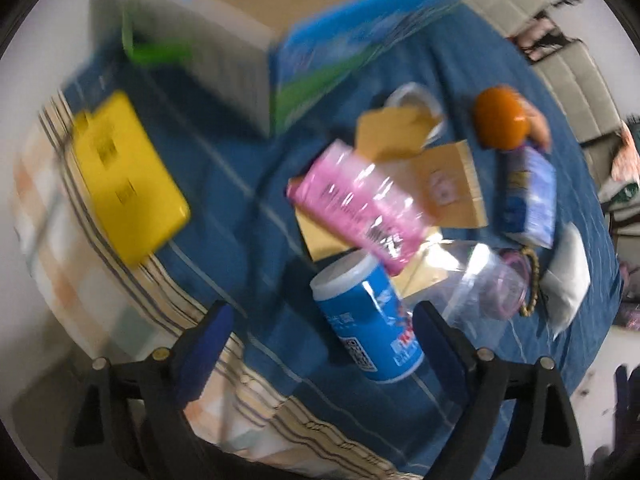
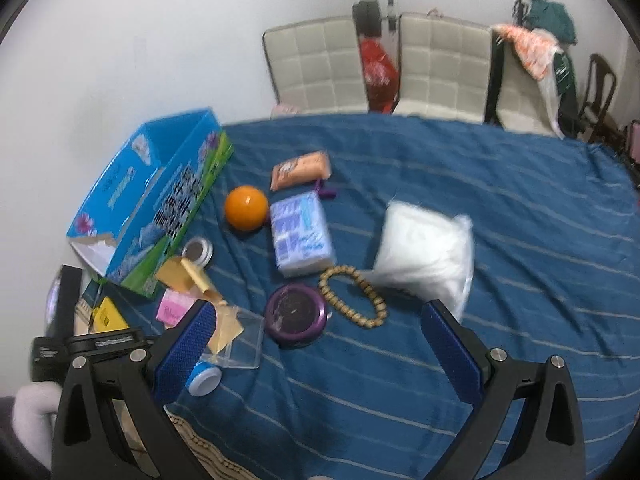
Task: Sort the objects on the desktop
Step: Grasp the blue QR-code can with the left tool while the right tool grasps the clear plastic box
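On the blue-cloth tabletop I'm hovering my left gripper, jaws wide apart, nothing clamped, over the blue can lying tilted between them near the right pad, while my right gripper is gaping empty farther off.

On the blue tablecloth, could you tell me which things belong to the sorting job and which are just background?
To sort: blue can, pink packet, orange, tissue pack, bead bracelet, purple round tin, white bag, blue carton.

Just background: padded chairs, red bag.
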Available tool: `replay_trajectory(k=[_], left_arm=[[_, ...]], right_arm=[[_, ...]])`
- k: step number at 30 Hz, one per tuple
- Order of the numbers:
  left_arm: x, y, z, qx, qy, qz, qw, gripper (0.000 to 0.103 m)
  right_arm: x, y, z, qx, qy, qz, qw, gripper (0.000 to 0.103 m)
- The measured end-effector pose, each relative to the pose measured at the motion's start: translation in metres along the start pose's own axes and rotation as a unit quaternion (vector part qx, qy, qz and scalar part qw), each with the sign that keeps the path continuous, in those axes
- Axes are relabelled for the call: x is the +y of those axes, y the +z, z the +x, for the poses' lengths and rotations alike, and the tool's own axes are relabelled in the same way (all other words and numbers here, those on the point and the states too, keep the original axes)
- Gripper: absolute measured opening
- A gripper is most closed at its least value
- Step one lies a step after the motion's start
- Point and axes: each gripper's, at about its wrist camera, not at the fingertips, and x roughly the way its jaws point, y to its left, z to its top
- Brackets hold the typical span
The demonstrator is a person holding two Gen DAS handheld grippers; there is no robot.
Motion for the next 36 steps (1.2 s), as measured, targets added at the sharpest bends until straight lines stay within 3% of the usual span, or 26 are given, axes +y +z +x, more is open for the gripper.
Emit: replay_trajectory(k=[3,8,9,12,18,21,24,26,28,29,31,36], left_arm=[[-0.005,0.0,0.023,0.016,0.004,-0.005,0.9998,0.09],[-0.017,0.0,0.05,0.011,-0.004,0.039,0.9992,0.087],[-0.016,0.0,0.048,-0.001,0.009,0.044,0.999,0.083],[-0.019,-0.006,0.043,-0.015,0.04,0.082,0.9958,0.056],[-0.005,-0.025,0.034,-0.033,0.05,0.11,0.9921,0.051],[-0.002,-0.036,0.024,-0.052,0.063,0.127,0.9885,0.025],[0.005,-0.043,0.02,-0.053,0.061,0.115,0.99,0.019],[0.009,-0.046,0.022,-0.044,0.054,0.101,0.9925,0.02],[0.015,-0.049,0.026,-0.026,0.023,0.069,0.997,0.025],[0.017,-0.051,0.03,-0.013,0.007,0.056,0.9983,0.031],[0.018,-0.056,0.036,0.011,-0.017,0.031,0.9993,0.061],[0.018,-0.078,0.042,0.048,-0.024,-0.04,0.9978,0.078]], right_arm=[[0.008,0.0,0.025,0.045,0.038,0.005,0.998,0.103],[0.026,-0.002,0.054,0.092,0.08,0.013,0.993,0.103],[0.029,-0.002,0.058,0.097,0.081,0.014,0.992,0.103],[0.037,-0.003,0.072,0.115,0.086,0.024,0.989,0.103],[0.069,-0.007,0.107,0.152,0.069,0.005,0.986,0.103],[0.087,-0.013,0.123,0.168,0.04,-0.027,0.985,0.103],[0.098,-0.021,0.143,0.197,0.004,-0.047,0.979,0.103],[0.1,-0.027,0.154,0.218,-0.008,-0.058,0.974,0.102],[0.098,-0.032,0.159,0.221,-0.006,-0.063,0.973,0.099],[0.098,-0.032,0.155,0.207,-0.004,-0.068,0.976,0.096],[0.099,-0.032,0.151,0.202,0.029,-0.071,0.976,0.076],[0.088,-0.037,0.149,0.219,0.058,-0.038,0.973,0.073]])
